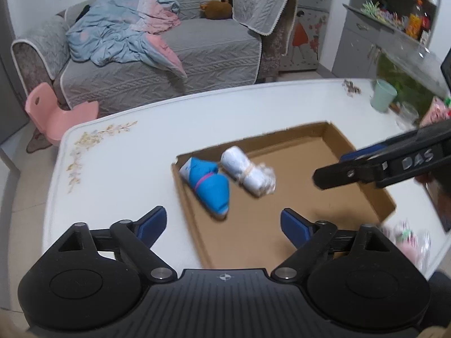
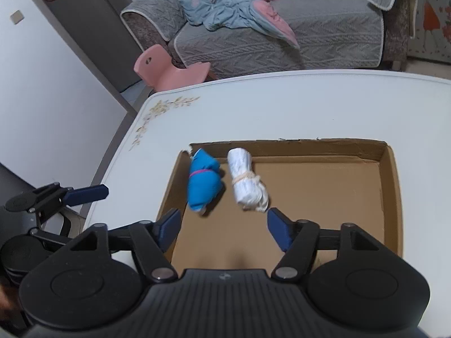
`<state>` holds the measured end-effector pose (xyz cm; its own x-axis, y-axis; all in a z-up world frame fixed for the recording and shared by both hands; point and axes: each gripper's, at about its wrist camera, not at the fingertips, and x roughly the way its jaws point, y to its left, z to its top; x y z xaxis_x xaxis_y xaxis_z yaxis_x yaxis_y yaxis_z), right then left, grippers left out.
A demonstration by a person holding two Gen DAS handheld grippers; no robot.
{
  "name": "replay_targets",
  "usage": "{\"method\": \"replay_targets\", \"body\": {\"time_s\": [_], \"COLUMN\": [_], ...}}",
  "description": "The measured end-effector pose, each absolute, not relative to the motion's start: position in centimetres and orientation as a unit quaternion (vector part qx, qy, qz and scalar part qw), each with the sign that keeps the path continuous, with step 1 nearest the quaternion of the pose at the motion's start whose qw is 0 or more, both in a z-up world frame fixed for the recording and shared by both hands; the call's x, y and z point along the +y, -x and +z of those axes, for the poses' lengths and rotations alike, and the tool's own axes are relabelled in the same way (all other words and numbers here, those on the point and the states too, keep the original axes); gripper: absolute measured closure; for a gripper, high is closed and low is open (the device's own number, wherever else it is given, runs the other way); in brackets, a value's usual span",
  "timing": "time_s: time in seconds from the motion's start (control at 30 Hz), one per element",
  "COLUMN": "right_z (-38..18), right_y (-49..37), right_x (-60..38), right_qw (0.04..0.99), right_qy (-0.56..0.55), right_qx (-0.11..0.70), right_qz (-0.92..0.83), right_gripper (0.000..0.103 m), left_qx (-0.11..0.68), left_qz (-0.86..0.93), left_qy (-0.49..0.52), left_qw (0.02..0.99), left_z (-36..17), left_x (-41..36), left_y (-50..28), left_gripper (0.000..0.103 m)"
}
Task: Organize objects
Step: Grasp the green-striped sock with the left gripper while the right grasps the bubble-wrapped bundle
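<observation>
While two rolled bundles already lie side by side in the left part of the cardboard tray [image 2: 390, 197], more sorting looks left to do. At the left sits the blue bundle [image 2: 203, 183], and just to its right the white bundle [image 2: 248, 186]. Low in the left wrist picture, the left gripper [image 1: 224, 225] stands wide and holds nothing. Low in the right wrist picture, the right gripper [image 2: 222, 229] is spread too, empty, just below both bundles.
</observation>
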<state>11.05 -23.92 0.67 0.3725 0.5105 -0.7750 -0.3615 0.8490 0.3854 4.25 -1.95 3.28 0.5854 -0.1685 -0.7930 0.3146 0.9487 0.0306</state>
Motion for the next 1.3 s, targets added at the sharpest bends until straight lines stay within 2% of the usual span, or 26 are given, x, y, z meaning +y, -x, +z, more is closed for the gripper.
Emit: {"method": "replay_targets", "body": {"time_s": [0.13, 0.3, 0.6, 1.03, 1.2, 1.27, 1.3], "right_z": [1.3, 0.5, -5.3, -9.5, -10.9, -11.4, -11.6], "right_y": [-8.6, -5.4, -3.4, -3.4, -3.3, -3.3, -3.3], "right_x": [-23.5, -21.2, -16.9, -12.9, -12.5, -12.5, -12.5], "right_qw": [0.822, 0.804, 0.758, 0.735, 0.729, 0.728, 0.728], "right_qy": [-0.065, -0.036, -0.012, 0.017, 0.023, 0.02, 0.018], "right_qx": [0.489, 0.501, 0.568, 0.607, 0.618, 0.621, 0.622], "right_qz": [0.284, 0.317, 0.32, 0.302, 0.294, 0.289, 0.288], "right_gripper": [0.034, 0.03, 0.03, 0.03, 0.036, 0.042, 0.049], "left_qx": [0.455, 0.494, 0.581, 0.596, 0.595, 0.596, 0.596], "left_qz": [-0.142, -0.179, -0.198, -0.19, -0.182, -0.178, -0.176], "left_qy": [-0.137, -0.222, -0.247, -0.242, -0.232, -0.227, -0.227], "left_qw": [0.868, 0.822, 0.75, 0.742, 0.748, 0.75, 0.75], "left_z": [2.5, -0.2, -6.6, -10.2, -10.6, -10.9, -11.1], "left_x": [-1.4, -1.9, -1.4, -0.8, -0.2, 0.1, 0.3], "left_y": [-1.7, 0.6, 1.8, 2.5, 2.4, 2.4, 2.4], "left_gripper": [0.005, 0.005, 0.005, 0.003, 0.002, 0.002, 0.002]}}
